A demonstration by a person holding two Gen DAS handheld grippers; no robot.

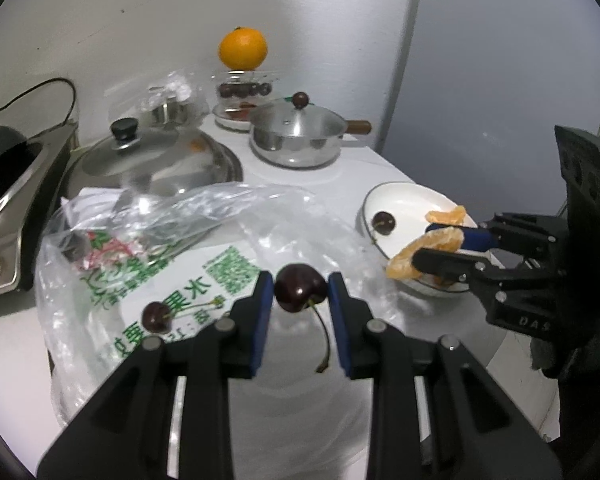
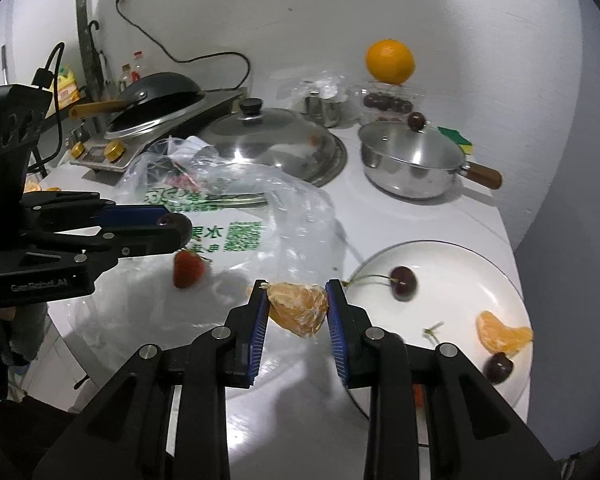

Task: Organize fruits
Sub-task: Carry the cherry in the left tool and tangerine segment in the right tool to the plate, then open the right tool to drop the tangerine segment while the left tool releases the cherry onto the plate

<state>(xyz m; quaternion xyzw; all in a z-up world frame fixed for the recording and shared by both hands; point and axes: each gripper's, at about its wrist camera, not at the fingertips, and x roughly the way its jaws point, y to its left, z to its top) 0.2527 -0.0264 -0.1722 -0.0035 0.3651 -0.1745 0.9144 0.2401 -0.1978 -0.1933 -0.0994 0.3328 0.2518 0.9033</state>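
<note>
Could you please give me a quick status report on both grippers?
Left gripper shut on dark red cherry. Right gripper shut on peeled orange segment. White plate nearby, path unobstructed.

The right gripper [image 1: 424,258] hides part of the white plate [image 1: 404,196], and the strawberry [image 2: 189,269] is blurred.

Black left claw [image 1: 300,296], blue pads, silver screws, matching right claw [image 2: 298,304]
</note>
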